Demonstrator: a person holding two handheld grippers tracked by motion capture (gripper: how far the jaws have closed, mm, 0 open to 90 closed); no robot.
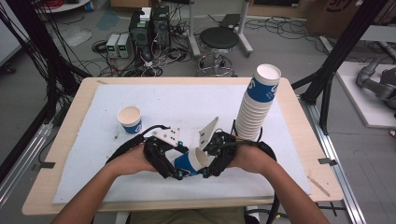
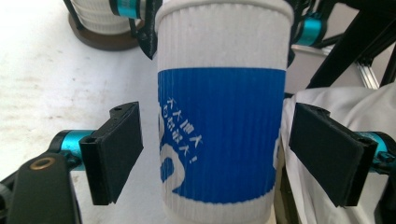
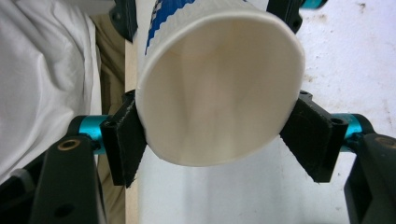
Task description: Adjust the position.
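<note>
A blue-and-white ribbed paper cup (image 1: 187, 164) lies on its side in the air between my two grippers, just above the white sheet near the front edge. My right gripper (image 1: 206, 161) is shut on its open rim; in the right gripper view the two pads (image 3: 125, 140) pinch the cup's mouth (image 3: 219, 93) from both sides. My left gripper (image 1: 179, 161) straddles the cup's body near the base. In the left gripper view the pads (image 2: 114, 151) flank the cup (image 2: 222, 121), with a narrow gap on the left and almost none on the right.
A tall leaning stack of the same cups (image 1: 254, 109) stands at the right of the white sheet (image 1: 187, 100), its base (image 2: 100, 25) close behind my hands. A single upright cup (image 1: 130, 119) stands at the left. Beyond the table (image 1: 60, 154) are a stool (image 1: 218, 39) and computer boxes.
</note>
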